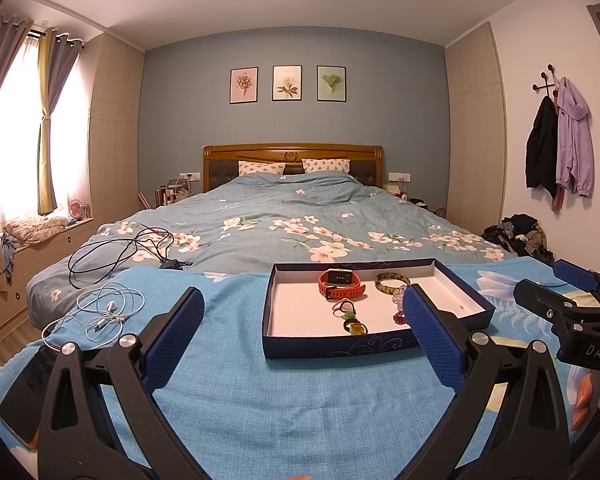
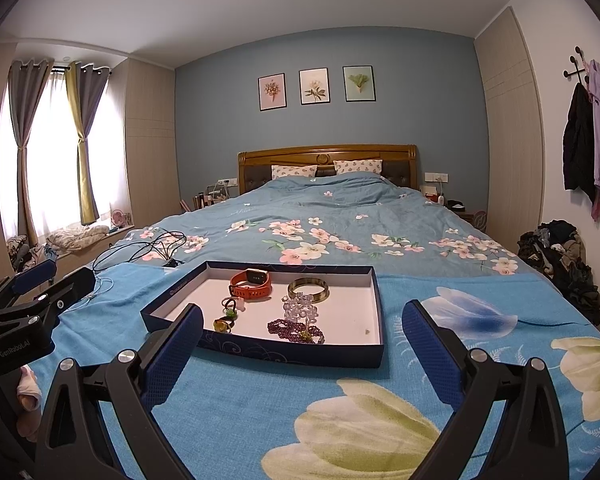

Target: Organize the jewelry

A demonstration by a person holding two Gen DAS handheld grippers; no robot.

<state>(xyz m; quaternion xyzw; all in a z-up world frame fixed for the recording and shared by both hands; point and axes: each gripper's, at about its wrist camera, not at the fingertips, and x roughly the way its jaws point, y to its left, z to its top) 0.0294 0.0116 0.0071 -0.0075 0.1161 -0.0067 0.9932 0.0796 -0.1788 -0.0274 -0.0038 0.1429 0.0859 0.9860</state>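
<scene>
A shallow dark blue box with a white floor lies on the blue towel on the bed. Inside it are an orange watch, a brown bangle, small rings, a clear bead bracelet and a purple bead bracelet. My left gripper is open in front of the box, nothing between its fingers. My right gripper is also open, just short of the box's near wall.
White earphones and a black cable lie left of the box. A dark phone rests at the towel's left edge. The flowered quilt stretches beyond to the headboard. A clothes heap sits on the floor at right.
</scene>
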